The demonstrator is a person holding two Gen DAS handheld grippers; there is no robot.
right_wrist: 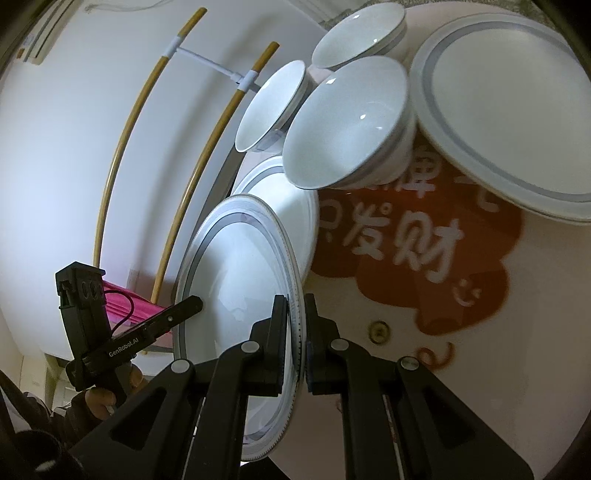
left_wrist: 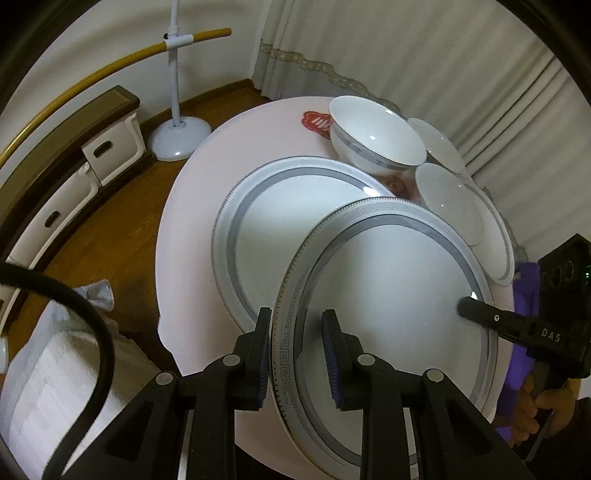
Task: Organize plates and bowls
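A large white plate with a grey patterned rim [left_wrist: 388, 291] [right_wrist: 240, 273] hangs tilted above the round table [left_wrist: 188, 206] [right_wrist: 517, 369], held from two sides. My left gripper [left_wrist: 297, 350] [right_wrist: 197, 303] is shut on its near-left rim. On the opposite rim my right gripper [right_wrist: 295, 332] [left_wrist: 463, 305] is shut too. A matching plate [left_wrist: 284, 225] [right_wrist: 295, 199] lies flat on the table just beyond and partly under the held one. A third plate [right_wrist: 509, 110] [left_wrist: 496, 243] lies further off. Three white bowls [right_wrist: 351, 122] [right_wrist: 269, 103] [right_wrist: 358, 33] stand tilted together near it.
A red decal with white lettering [right_wrist: 424, 251] covers part of the tabletop. Beside the table stand a white lamp base [left_wrist: 179, 138], white storage boxes [left_wrist: 107, 151], a curtain [left_wrist: 443, 59] and white bedding [left_wrist: 44, 387] on a wooden floor. A person's hand [left_wrist: 532, 410] grips the right tool.
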